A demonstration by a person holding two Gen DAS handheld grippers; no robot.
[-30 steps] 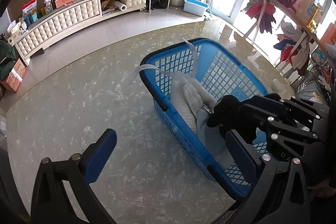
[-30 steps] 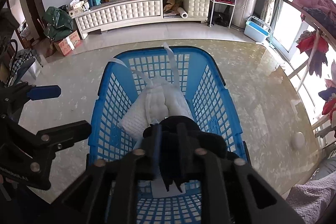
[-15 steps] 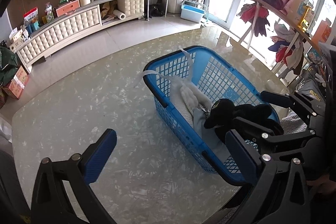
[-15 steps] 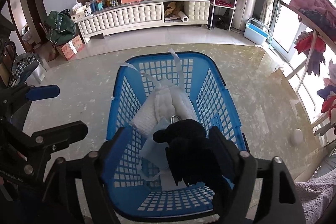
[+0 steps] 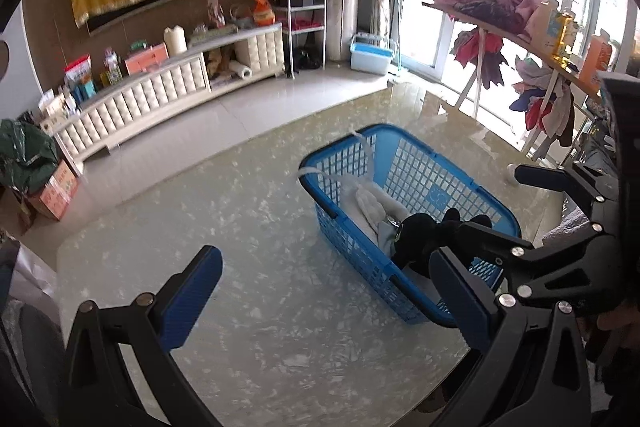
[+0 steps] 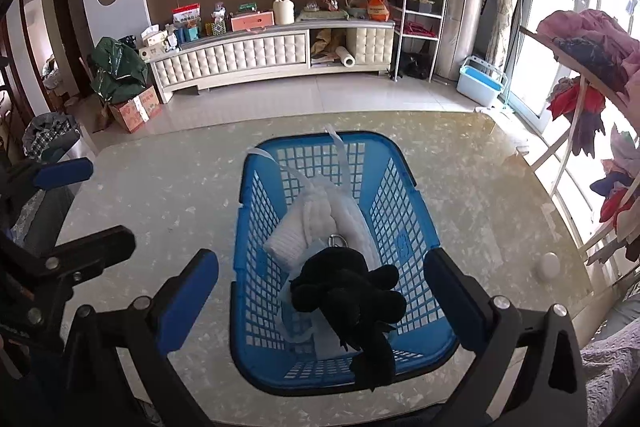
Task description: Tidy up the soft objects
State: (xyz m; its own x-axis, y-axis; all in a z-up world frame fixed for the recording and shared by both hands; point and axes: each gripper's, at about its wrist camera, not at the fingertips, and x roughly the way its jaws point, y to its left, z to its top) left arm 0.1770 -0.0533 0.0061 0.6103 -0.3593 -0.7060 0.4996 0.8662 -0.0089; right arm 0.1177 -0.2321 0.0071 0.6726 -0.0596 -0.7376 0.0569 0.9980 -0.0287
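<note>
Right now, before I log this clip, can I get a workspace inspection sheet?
Surface: pale speckled table top, glossy, no spills seen.
Job's things: blue basket on the table holds a black plush toy, a white quilted cloth with straps over the rim, and a light blue mask under the toy.
Clutter: small white round object on the table near its right edge.
Grippers: left hand-held gripper open, empty, beside the basket; right hand-held gripper open above the basket, touching nothing.
Cables: nothing seen.
Surroundings: white tufted cabinet, clothes rack, tiled floor.
</note>
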